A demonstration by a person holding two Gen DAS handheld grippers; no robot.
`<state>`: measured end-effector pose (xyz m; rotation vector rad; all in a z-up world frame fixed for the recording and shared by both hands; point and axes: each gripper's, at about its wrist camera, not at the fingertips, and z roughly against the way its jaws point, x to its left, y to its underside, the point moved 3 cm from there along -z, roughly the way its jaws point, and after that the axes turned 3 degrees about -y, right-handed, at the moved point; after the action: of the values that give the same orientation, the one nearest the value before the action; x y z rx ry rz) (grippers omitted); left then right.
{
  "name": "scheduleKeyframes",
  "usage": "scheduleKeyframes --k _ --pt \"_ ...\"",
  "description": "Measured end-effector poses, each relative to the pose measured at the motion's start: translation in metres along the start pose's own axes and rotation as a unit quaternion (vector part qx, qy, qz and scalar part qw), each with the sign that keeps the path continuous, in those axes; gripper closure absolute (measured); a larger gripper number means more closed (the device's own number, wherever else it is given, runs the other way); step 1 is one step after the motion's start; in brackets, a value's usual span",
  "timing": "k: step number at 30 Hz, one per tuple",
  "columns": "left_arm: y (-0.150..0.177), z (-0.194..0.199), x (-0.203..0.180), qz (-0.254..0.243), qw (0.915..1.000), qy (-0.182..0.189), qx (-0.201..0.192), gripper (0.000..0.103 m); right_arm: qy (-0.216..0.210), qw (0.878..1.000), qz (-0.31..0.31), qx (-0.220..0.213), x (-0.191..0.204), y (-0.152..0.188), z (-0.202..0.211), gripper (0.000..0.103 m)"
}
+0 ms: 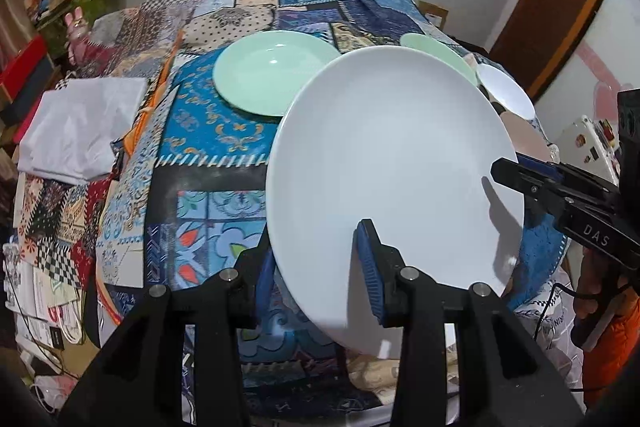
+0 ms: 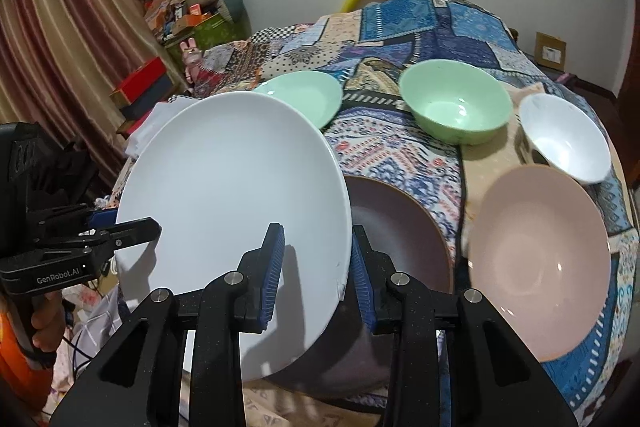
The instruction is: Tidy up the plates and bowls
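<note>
A large white plate [image 1: 392, 155] [image 2: 232, 187] hangs tilted above the cloth-covered table, held from both sides. My left gripper [image 1: 316, 231] is shut on its near rim, and shows at the left of the right wrist view [image 2: 154, 227]. My right gripper [image 2: 317, 229] is shut on the opposite rim, and shows at the plate's right edge in the left wrist view [image 1: 500, 167]. On the table lie a mint green plate [image 1: 272, 75] [image 2: 304, 95], a green bowl [image 2: 456, 103], a small white bowl [image 2: 568, 135], a pink dish [image 2: 540, 255] and a dark mauve plate [image 2: 396, 227] partly under the white one.
A patchwork cloth [image 1: 208, 131] covers the table. A folded white cloth [image 1: 80, 131] lies at its left edge. Boxes and clutter [image 2: 184, 15] stand by the curtain at the back left. A hand in an orange sleeve [image 1: 600, 291] holds the right gripper's handle.
</note>
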<state>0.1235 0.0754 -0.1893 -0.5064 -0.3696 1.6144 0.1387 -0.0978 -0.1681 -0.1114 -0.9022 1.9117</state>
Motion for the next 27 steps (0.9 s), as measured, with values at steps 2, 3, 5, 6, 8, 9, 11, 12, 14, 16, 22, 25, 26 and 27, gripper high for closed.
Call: scheduleKeyframes --k 2,3,5,6,8,9,11,12,14,16,22,25,26,27 --pt "-0.001 -0.003 -0.006 -0.005 1.0 0.003 0.001 0.064 0.004 1.0 -0.007 -0.001 -0.006 0.003 0.003 0.073" --pt "-0.001 -0.005 -0.009 -0.008 0.9999 0.006 0.003 0.064 0.006 1.0 -0.01 -0.001 -0.009 0.005 0.004 0.073" --pt "-0.001 -0.009 -0.016 -0.01 0.9998 0.012 0.009 0.064 0.008 1.0 -0.014 -0.001 -0.013 0.008 0.007 0.073" --pt "-0.001 -0.01 -0.018 -0.011 0.9998 0.014 0.011 0.064 0.01 1.0 -0.017 -0.001 -0.016 0.009 0.009 0.073" --pt "0.0 -0.014 -0.024 -0.015 0.9996 0.018 0.015 0.064 0.013 1.0 -0.023 -0.001 -0.021 0.012 0.011 0.073" --pt "0.0 -0.017 -0.027 -0.018 0.9995 0.019 0.017 0.064 0.014 1.0 -0.026 0.0 -0.024 0.013 0.011 0.073" --pt "0.0 -0.021 -0.033 -0.022 0.9993 0.021 0.02 0.064 0.016 0.999 -0.033 0.0 -0.028 0.016 0.013 0.073" --pt "0.0 -0.023 -0.036 -0.024 0.9992 0.022 0.023 0.064 0.017 0.999 -0.035 0.001 -0.029 0.017 0.013 0.073" --pt "0.0 -0.028 -0.04 -0.027 0.999 0.023 0.027 0.064 0.017 0.999 -0.041 0.004 -0.034 0.021 0.013 0.073" --pt "-0.001 -0.032 -0.043 -0.03 0.9988 0.024 0.031 0.064 0.018 0.999 -0.044 0.006 -0.038 0.023 0.012 0.073" --pt "-0.001 -0.046 -0.049 -0.036 0.998 0.023 0.046 0.064 0.018 0.998 -0.06 0.015 -0.048 0.031 0.006 0.073" --pt "-0.001 -0.053 -0.05 -0.037 0.9976 0.023 0.054 0.064 0.017 0.998 -0.065 0.019 -0.05 0.033 0.003 0.073" --pt "-0.001 -0.055 -0.05 -0.038 0.9974 0.023 0.056 0.064 0.016 0.998 -0.066 0.019 -0.051 0.034 0.002 0.073" --pt "-0.001 -0.057 -0.051 -0.038 0.9973 0.023 0.059 0.064 0.016 0.997 -0.067 0.021 -0.052 0.034 0.001 0.073"
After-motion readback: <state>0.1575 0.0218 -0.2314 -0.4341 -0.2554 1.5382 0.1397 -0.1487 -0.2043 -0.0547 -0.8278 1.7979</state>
